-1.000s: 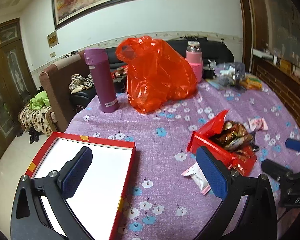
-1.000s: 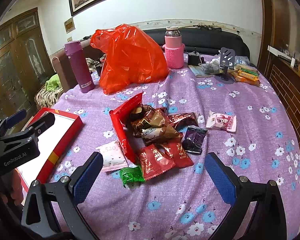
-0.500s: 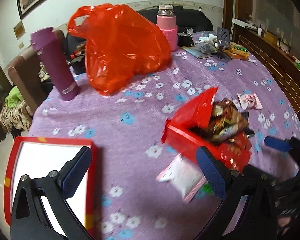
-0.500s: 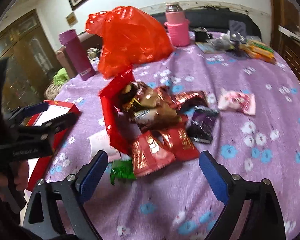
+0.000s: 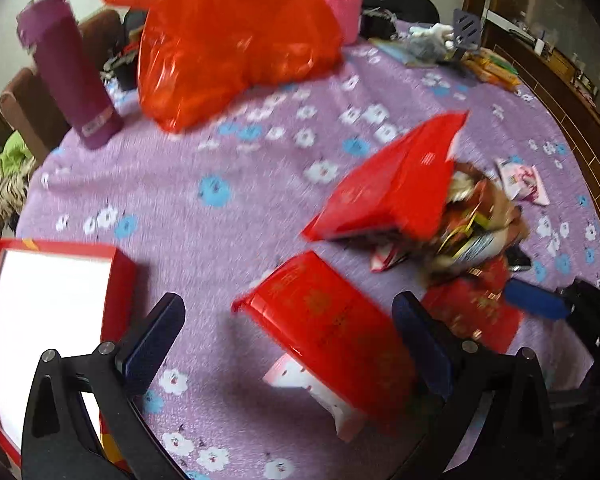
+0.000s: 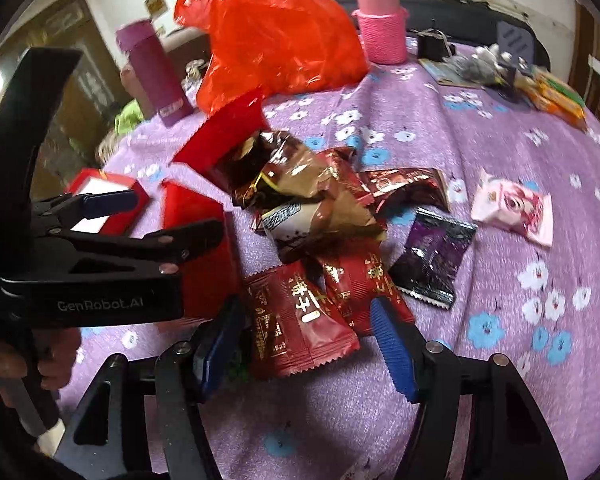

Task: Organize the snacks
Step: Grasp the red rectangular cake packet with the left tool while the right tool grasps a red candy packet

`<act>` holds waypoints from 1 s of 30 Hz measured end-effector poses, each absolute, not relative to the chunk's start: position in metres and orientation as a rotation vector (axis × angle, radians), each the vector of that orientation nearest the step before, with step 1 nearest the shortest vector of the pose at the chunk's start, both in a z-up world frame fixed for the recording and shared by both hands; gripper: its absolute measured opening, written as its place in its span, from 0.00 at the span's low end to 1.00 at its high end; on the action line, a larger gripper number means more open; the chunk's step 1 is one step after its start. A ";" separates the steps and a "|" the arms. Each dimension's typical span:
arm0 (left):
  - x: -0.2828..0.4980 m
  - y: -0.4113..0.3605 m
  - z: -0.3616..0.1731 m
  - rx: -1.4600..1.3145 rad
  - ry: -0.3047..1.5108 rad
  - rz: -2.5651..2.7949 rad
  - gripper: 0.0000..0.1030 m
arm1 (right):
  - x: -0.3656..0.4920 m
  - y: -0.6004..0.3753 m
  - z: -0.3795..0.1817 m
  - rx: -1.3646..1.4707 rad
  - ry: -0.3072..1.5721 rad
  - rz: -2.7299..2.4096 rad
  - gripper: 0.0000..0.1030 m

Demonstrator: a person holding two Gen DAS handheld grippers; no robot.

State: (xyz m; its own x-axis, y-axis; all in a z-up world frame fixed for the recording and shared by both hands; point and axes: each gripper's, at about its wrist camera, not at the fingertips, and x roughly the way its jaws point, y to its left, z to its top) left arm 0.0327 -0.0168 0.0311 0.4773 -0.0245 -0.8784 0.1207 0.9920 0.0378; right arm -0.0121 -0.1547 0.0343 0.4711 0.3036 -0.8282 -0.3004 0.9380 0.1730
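Note:
A torn red snack bag [image 5: 392,192] lies open on the purple flowered cloth with several wrapped snacks [image 6: 300,200] spilling out. A red flap of it [image 5: 332,320] lies between the jaws of my open left gripper [image 5: 288,344], over a white packet [image 5: 300,376]. My right gripper [image 6: 304,344] is open around two red snack packets [image 6: 296,320]. A black packet [image 6: 432,256] and a pink packet [image 6: 512,208] lie to the right. The left gripper also shows in the right wrist view [image 6: 112,216].
A red box with a white inside [image 5: 48,312] sits at the table's left edge. An orange plastic bag [image 5: 228,40], a purple flask [image 5: 68,72] and a pink bottle [image 6: 380,20] stand at the back. Small clutter [image 6: 540,84] lies at the far right.
Both grippers have moved forward and down toward the snack pile. The left now has the red bag's flap between its jaws. The right now straddles the red packets.

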 end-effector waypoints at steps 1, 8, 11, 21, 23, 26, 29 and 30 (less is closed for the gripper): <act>0.032 -0.013 0.028 0.096 1.078 -0.084 1.00 | -0.011 -0.152 0.033 -0.018 1.020 0.369 0.64; 0.028 -0.006 0.021 0.039 1.097 -0.139 0.98 | -0.009 -0.143 0.022 -0.066 1.073 0.348 0.59; 0.025 -0.021 0.021 0.047 1.108 -0.200 0.91 | -0.011 -0.144 0.023 -0.047 1.077 0.340 0.52; 0.018 -0.036 0.018 0.096 1.077 -0.329 0.46 | -0.030 -0.168 0.022 0.118 1.056 0.359 0.44; 0.017 -0.031 0.019 0.106 1.067 -0.327 0.33 | -0.030 -0.172 0.022 0.138 1.051 0.364 0.42; 0.017 -0.021 0.018 0.144 1.052 -0.333 0.25 | -0.034 -0.172 0.022 0.112 1.048 0.352 0.32; 0.008 -0.014 0.018 0.181 1.060 -0.354 0.23 | -0.036 -0.171 0.024 0.094 1.056 0.357 0.34; 0.004 -0.011 0.018 0.194 1.062 -0.363 0.23 | -0.035 -0.171 0.024 0.088 1.059 0.357 0.35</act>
